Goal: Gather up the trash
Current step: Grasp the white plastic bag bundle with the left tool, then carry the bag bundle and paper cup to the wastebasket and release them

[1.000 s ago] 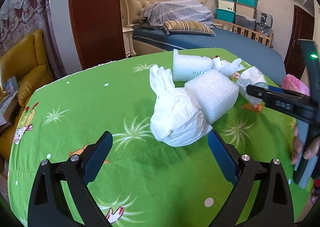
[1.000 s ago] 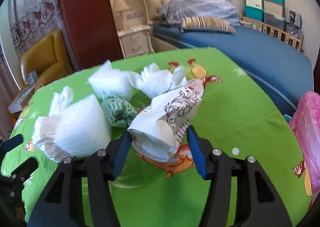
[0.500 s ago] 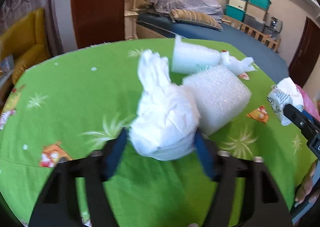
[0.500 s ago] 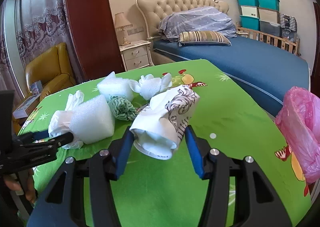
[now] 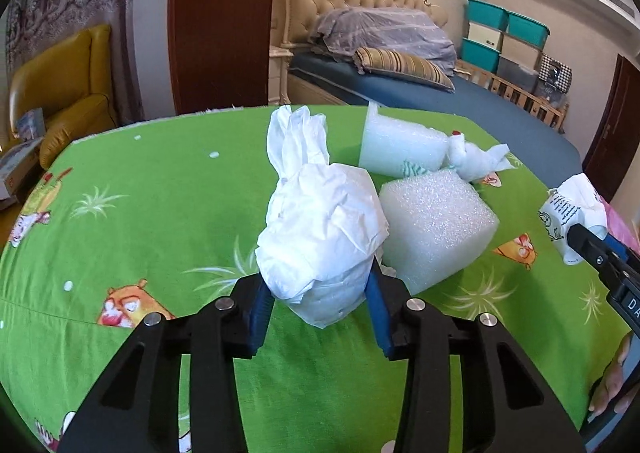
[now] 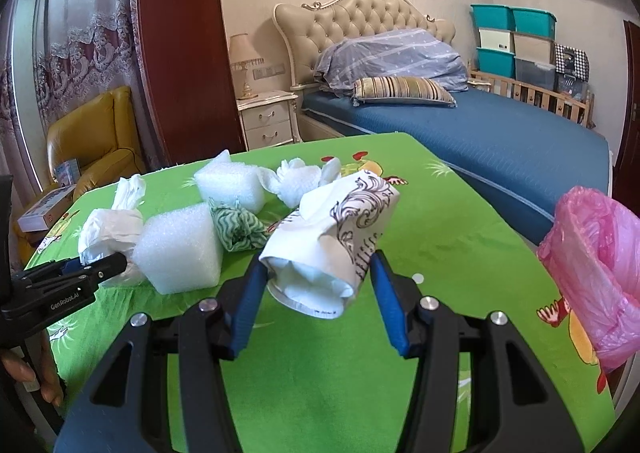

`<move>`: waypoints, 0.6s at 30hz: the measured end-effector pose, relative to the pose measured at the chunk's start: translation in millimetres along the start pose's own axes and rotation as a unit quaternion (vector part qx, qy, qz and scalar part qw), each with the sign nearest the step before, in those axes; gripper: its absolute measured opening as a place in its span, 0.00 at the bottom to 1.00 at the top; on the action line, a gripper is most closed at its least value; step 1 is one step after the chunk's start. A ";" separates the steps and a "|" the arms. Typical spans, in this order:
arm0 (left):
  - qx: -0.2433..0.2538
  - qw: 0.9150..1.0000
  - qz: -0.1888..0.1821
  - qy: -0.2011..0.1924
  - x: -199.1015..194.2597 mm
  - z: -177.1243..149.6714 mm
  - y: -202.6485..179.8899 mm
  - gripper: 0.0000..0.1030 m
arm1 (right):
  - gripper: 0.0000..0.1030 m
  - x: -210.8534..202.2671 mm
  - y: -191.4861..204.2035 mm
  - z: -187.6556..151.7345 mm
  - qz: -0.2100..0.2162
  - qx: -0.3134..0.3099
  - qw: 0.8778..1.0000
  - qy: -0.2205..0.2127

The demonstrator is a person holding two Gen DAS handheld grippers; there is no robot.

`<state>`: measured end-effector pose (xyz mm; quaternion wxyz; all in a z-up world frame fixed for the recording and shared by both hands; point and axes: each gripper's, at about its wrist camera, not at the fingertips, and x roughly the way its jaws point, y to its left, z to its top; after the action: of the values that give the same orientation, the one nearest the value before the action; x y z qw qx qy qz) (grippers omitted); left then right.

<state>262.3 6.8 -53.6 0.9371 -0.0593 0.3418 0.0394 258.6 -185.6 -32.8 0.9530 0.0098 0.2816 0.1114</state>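
My left gripper (image 5: 318, 299) is shut on a white crumpled paper bundle (image 5: 320, 229) on the green table; the bundle also shows in the right wrist view (image 6: 108, 229). My right gripper (image 6: 316, 295) is shut on a crushed paper cup with black print (image 6: 332, 241) and holds it above the table; the cup also shows in the left wrist view (image 5: 570, 213). A foam block (image 5: 434, 227) lies right of the bundle. A second foam block (image 5: 400, 147), a green patterned cloth wad (image 6: 238, 227) and a white tissue wad (image 5: 476, 161) lie behind.
A pink trash bag (image 6: 596, 277) hangs at the table's right edge. The green printed tablecloth (image 5: 140, 213) covers the table. A bed (image 6: 480, 129), a nightstand (image 6: 266, 125) and a yellow armchair (image 5: 60, 93) stand beyond the table.
My left gripper moved in and shut on the white paper bundle. My right gripper lifted the paper cup off the table and drew it back toward the pink bag side.
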 end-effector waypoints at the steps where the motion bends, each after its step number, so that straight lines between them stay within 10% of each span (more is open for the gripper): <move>1: 0.004 1.000 0.006 -0.007 -2.4 0.0 -2.0 0.38 | 0.50 -0.2 0.5 0.4 -0.001 -0.001 1.000 -0.001; 18: 0.025 0.997 0.036 -0.064 -25.2 -4.1 -6.0 0.38 | 0.50 -2.6 -5.8 2.4 0.003 0.001 1.000 -0.020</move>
<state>241.1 -0.5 -40.0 0.9563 -0.0207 0.2836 0.0684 258.9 -191.6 -29.8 0.9580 0.0134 0.2628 0.1137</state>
